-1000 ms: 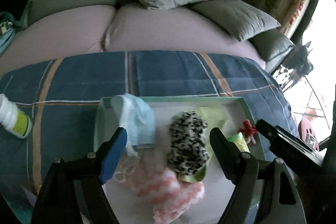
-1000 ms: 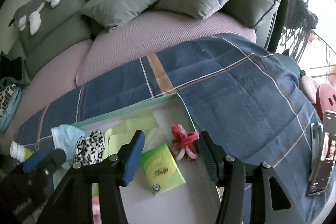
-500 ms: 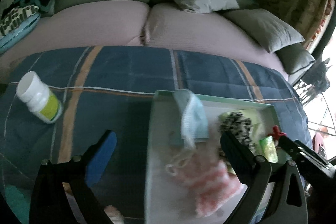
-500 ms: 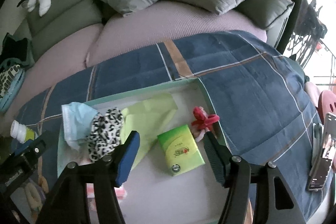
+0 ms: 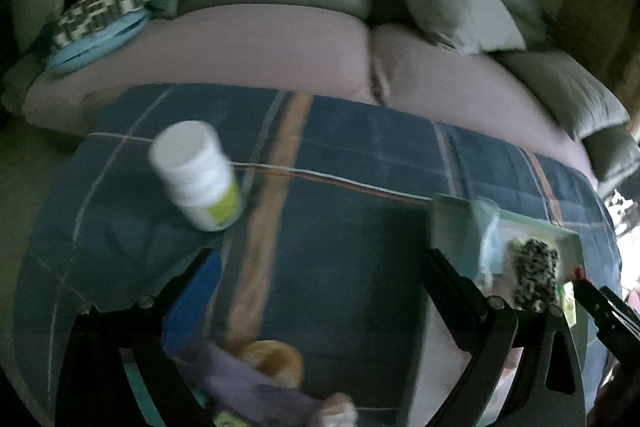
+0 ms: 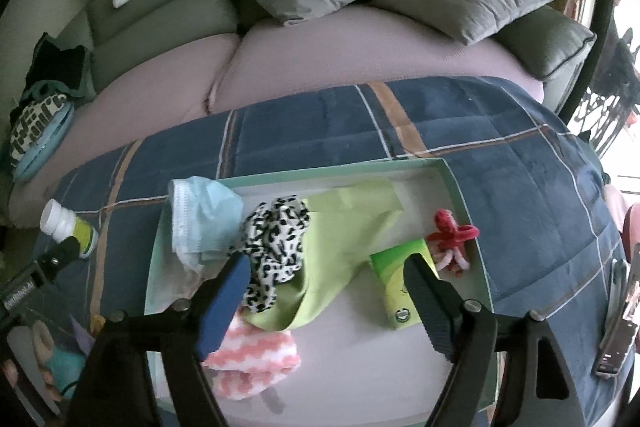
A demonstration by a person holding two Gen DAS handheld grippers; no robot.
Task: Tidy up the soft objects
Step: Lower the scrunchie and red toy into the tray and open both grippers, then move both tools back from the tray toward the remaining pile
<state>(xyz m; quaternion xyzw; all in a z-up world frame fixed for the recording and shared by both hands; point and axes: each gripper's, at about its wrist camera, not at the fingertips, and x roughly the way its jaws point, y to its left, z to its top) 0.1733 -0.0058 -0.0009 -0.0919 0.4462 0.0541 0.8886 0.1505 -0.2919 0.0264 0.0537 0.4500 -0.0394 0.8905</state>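
Left wrist view: the left gripper (image 5: 320, 287) has its jaws wide apart with nothing between them but the blue plaid blanket (image 5: 352, 247). A white pill bottle (image 5: 196, 175) lies on its side at about ten o'clock from the jaws, well clear of them. At six o'clock, low between the fingers, lie blurred soft things: a purple piece of cloth (image 5: 240, 387) and something round and orange (image 5: 276, 363); what they are cannot be told. The tray (image 5: 452, 211) sits off at three o'clock, with a blue face mask (image 5: 490, 239) draped over its near rim and a leopard-print scrunchie (image 5: 534, 275) beside it.

Right wrist view: the right gripper (image 6: 324, 287) hangs over the tray (image 6: 460, 195), its jaws opening and clamped on nothing. Between and just beyond them lies a light green cloth (image 6: 340, 239), with the scrunchie (image 6: 276, 239) by the blue pad at eleven o'clock and a green tissue packet (image 6: 394, 283) by the dark finger at two o'clock. A pink-and-white striped sock (image 6: 252, 363) lies at seven o'clock, a red hair tie (image 6: 448, 231) at two o'clock.

The step in hand looks like collecting: most soft things are already in the tray, and the left gripper seems to be after the loose ones outside it. Next it would need to drop toward the purple cloth, straddle it, and close gently, since limp fabric slips.
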